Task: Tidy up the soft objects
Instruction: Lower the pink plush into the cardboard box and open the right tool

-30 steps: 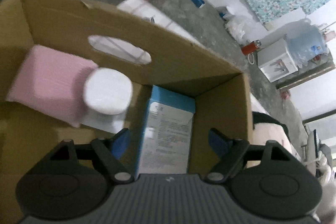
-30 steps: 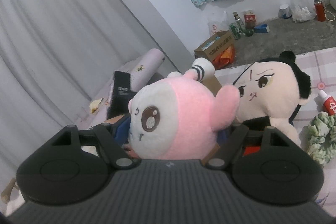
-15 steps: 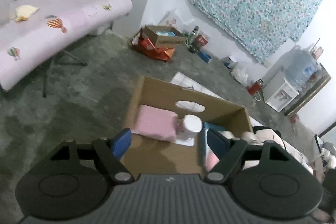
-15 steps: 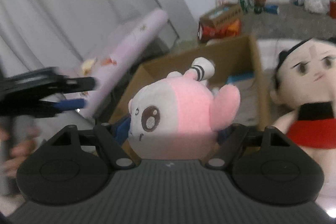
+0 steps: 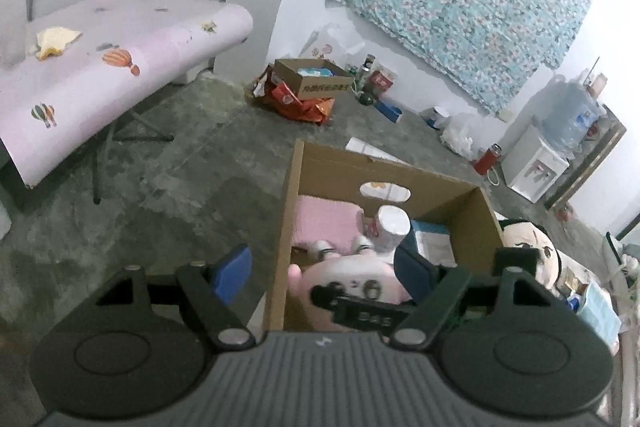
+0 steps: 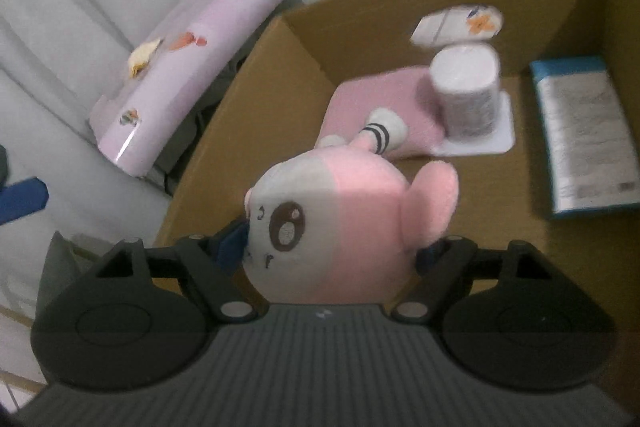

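My right gripper (image 6: 332,251) holds a pink and white plush toy (image 6: 340,211) by its head, low over the open cardboard box (image 6: 224,147). Its jaws are opening with the plush still between the pads. Inside the box lie a pink folded cloth (image 6: 360,99), a white roll (image 6: 466,95) and a blue packet (image 6: 584,135). My left gripper (image 5: 324,275) is open and empty, raised over the box's near left wall (image 5: 292,195). The plush (image 5: 348,279) also shows in the left wrist view. A black-haired doll (image 5: 532,255) sits outside the box on the right.
A pink padded bench (image 5: 100,67) stands at the left over the bare concrete floor. By the far wall are a small carton with snack bags (image 5: 312,83), a red flask (image 5: 486,159) and a water dispenser (image 5: 536,167).
My left gripper drew back and up out of the box. My right gripper carried the plush from beside the doll to over the box and lowered it.
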A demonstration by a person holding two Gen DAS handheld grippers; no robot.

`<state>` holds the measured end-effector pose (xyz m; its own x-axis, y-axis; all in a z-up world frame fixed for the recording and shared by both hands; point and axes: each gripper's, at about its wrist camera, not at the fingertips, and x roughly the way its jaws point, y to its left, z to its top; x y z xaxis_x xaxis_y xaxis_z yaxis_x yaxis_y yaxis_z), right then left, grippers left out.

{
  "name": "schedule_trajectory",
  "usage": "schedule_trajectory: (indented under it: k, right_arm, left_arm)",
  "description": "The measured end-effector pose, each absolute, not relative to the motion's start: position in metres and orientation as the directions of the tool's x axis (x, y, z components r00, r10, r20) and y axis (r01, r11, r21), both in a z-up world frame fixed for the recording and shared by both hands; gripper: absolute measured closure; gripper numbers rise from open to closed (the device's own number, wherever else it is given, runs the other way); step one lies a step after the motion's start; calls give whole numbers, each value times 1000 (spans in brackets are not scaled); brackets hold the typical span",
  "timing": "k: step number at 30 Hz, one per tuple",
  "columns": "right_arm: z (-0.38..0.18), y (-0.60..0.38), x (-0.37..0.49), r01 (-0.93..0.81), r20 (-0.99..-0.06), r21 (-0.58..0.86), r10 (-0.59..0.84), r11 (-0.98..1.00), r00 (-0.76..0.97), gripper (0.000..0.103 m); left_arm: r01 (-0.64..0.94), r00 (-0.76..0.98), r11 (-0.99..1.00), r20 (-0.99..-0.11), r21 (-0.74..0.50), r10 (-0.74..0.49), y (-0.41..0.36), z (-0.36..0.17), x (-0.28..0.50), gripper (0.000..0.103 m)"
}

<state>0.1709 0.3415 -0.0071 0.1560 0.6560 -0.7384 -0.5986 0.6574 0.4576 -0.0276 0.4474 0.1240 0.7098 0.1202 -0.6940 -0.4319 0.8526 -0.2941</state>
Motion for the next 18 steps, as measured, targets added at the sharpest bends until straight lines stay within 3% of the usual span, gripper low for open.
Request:
schedule_trajectory:
  k: [6, 18]
  right_arm:
    - [-15, 335, 176, -563, -767, 462, 627, 685, 133, 19]
    - [53, 257, 166, -641, -708, 404, 667, 652, 232, 16]
  left_arm:
    - [-430, 695, 858, -710, -282, 114, 443, 117, -28, 23]
    - [-379, 696, 913, -697, -153, 173, 384, 143, -25, 23]
